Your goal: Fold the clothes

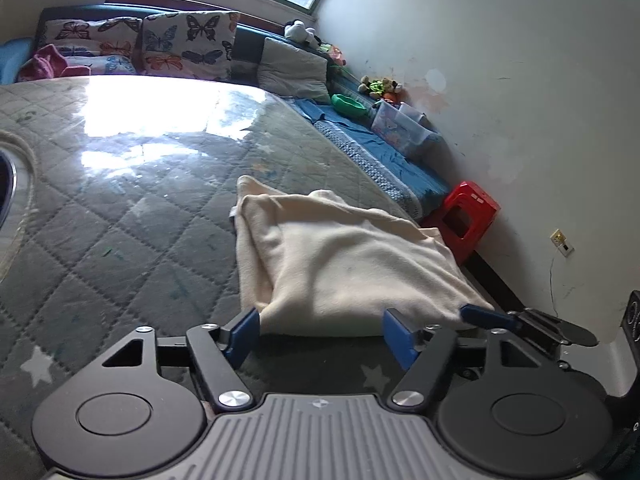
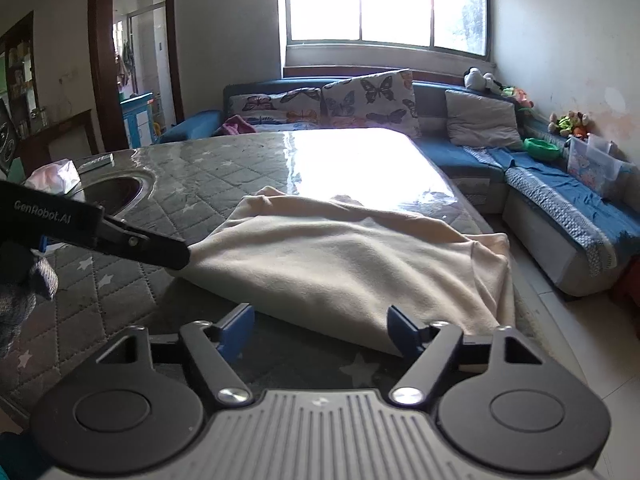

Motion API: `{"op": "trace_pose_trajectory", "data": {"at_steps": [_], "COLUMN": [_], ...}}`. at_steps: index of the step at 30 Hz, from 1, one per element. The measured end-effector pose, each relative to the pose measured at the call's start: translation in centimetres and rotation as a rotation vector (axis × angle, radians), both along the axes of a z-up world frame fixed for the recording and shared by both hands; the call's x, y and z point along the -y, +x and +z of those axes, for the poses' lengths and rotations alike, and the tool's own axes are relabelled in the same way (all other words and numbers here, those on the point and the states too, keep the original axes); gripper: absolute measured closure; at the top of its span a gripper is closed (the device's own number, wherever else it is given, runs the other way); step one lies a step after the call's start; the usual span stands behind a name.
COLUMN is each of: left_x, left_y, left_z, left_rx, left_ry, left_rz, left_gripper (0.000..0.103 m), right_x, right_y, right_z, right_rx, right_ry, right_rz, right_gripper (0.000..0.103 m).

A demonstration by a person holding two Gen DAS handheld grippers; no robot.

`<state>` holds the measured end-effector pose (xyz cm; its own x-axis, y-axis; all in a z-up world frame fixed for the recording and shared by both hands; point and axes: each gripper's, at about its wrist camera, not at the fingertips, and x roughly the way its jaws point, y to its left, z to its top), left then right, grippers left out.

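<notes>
A cream garment (image 1: 344,256) lies folded on the quilted grey table cover (image 1: 120,216). It also shows in the right wrist view (image 2: 352,264). My left gripper (image 1: 320,332) is open, its blue fingers just short of the garment's near edge. The right gripper's blue fingers (image 1: 486,316) touch the garment's near right corner. In the right wrist view my right gripper (image 2: 320,332) is open at the garment's near edge. The left gripper's side (image 2: 120,236) reaches the garment's left corner there.
A sofa (image 2: 560,184) with butterfly pillows (image 2: 372,96), a grey cushion, toys and a clear box runs along the far and right sides. A red stool (image 1: 468,216) stands by the wall. A round metal basin (image 2: 116,188) and tissues sit at the table's left.
</notes>
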<state>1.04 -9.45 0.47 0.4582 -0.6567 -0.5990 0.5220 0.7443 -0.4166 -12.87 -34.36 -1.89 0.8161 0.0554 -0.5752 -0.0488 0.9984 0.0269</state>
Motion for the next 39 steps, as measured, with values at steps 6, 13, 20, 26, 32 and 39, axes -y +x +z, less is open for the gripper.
{"op": "trace_pose_trajectory", "data": {"at_steps": [6,13,20,26,32,39], "left_x": [-0.9,-1.8,-2.5,-2.9,-3.2,-3.2], "left_y": [-0.5,-1.1,-1.5,-1.6,-1.9,-2.1], "left_z": [-0.2,-0.2,-0.4,-0.6,-0.7,-0.9], "left_rx": [0.014,0.028,0.033,0.026,0.042,0.03], "left_ry": [0.022,0.04,0.053,0.059,0.068,0.079], "left_rz": [0.02,0.037,0.046,0.057,0.087,0.093], "left_gripper": [0.016,0.007,0.0,0.0,0.0,0.0], "right_x": [-0.7,-1.2,-1.5,-1.9,-2.0,-2.3], "right_y": [-0.3,-0.5,-0.8,-0.9,-1.4,-1.8], "right_z": [0.2,0.5,0.3,0.3,0.3,0.2], "right_rx": [0.026,0.033,0.011,0.009,0.031,0.032], "right_ry": [-0.011,-0.037,-0.03,-0.032,-0.005,-0.01], "right_rz": [-0.037,-0.084,-0.101,-0.109,-0.116,-0.12], "right_gripper": [0.007,0.0,0.0,0.0,0.0,0.0]}}
